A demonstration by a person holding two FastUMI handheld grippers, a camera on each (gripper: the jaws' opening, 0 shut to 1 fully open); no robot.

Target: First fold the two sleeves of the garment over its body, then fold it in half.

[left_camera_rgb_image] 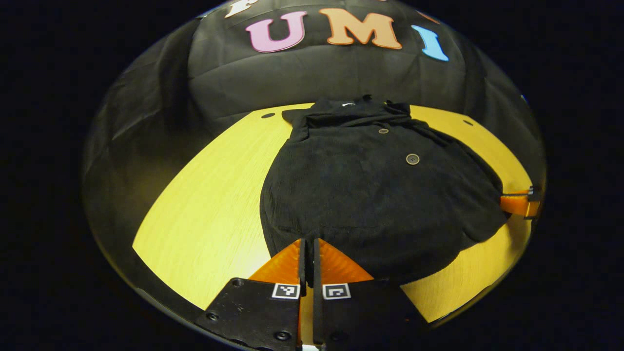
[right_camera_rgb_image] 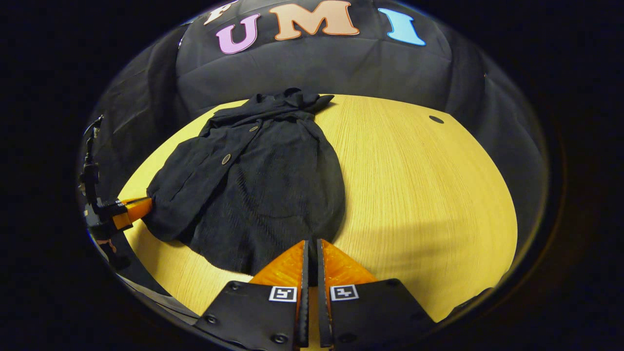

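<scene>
A black button-front garment (left_camera_rgb_image: 370, 195) lies flat on the yellow wooden table (left_camera_rgb_image: 209, 209), collar at the far end, with both sleeves folded in over the body. My left gripper (left_camera_rgb_image: 309, 241) is shut on the near hem at one bottom corner. In the right gripper view the same garment (right_camera_rgb_image: 263, 185) spreads to the left, and my right gripper (right_camera_rgb_image: 311, 242) is shut on the hem at the other bottom corner. Each view also catches the other gripper: the right gripper (left_camera_rgb_image: 509, 202) at the garment's right edge, the left gripper (right_camera_rgb_image: 141, 207) at its left edge.
Bare table (right_camera_rgb_image: 414, 185) stretches to the right of the garment in the right gripper view. A small dark hole (right_camera_rgb_image: 436, 119) marks the far right of the tabletop. Black cloth wall stands close behind the collar (left_camera_rgb_image: 356, 107).
</scene>
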